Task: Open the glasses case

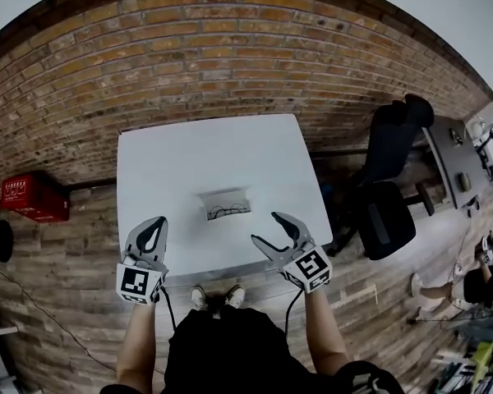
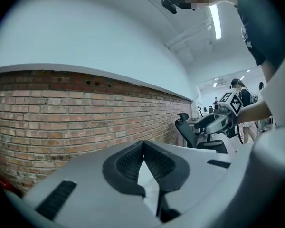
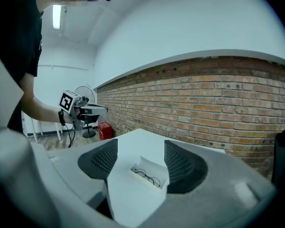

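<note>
The case (image 1: 225,203) is seen lying open on the white counter (image 1: 172,162), near its front edge, with glasses (image 1: 228,213) inside. The left gripper (image 1: 158,220) is held with jaws pressed together on nothing. The right gripper (image 1: 265,226) is held with jaws wide and empty. Both are held apart from the case, one at each side.

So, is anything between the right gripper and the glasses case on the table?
Nothing visible. Only bare white table lies between the right gripper, jaws apart and empty, and the glasses case, which already lies open with glasses inside. The left gripper is off to the side, shut.
</note>
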### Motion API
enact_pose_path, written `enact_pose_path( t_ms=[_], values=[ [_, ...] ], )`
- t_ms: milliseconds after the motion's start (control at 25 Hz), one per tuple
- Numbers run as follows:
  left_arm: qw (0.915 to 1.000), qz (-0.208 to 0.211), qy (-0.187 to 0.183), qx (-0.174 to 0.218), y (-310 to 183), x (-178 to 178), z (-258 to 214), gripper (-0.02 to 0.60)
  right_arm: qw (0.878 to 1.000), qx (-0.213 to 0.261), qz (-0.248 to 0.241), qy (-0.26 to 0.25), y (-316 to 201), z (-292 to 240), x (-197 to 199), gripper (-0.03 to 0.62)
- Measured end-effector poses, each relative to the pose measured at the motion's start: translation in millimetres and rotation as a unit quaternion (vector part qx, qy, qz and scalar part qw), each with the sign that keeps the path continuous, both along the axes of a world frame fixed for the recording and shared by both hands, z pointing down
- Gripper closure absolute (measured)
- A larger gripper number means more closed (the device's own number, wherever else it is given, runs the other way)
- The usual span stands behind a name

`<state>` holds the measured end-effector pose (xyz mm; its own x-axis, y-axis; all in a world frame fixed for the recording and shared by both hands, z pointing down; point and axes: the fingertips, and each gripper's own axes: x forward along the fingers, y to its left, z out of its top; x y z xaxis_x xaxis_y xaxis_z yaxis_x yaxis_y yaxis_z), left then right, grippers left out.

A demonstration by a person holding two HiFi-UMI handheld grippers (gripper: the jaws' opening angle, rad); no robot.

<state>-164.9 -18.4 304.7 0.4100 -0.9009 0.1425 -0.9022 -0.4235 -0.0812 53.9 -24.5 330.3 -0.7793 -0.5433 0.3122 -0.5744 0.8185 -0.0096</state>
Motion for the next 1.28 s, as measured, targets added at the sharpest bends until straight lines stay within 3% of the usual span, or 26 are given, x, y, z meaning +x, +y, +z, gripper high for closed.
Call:
enact_pose_path(
  t_ms=[440, 680, 880, 1080, 1280],
  values=[
    [0.9967, -0.021, 0.004, 0.078, 21, -15, -71, 0.575, 0.996, 0.085, 0.000, -0.011, 7, -61, 5, 0.326],
    [0.9955, -0.021, 0.006, 0.092, 32, -14, -86, 0.575, 0.997, 0.069, 0.036, -0.031, 9, -72, 26, 0.383],
    [0.9949, -0.025, 0.010, 0.097, 37, -17, -89, 0.575, 0.992, 0.102, 0.052, -0.056, 4, -87, 40, 0.443],
    [0.9947, -0.030, 0.010, 0.098, 38, -18, -89, 0.574, 0.989, 0.079, 0.104, -0.072, -4, -88, 60, 0.505],
    [0.9937, -0.036, 0.015, 0.105, 39, -21, -95, 0.575, 0.985, 0.077, 0.126, -0.090, -17, -100, 72, 0.563]
  ],
)
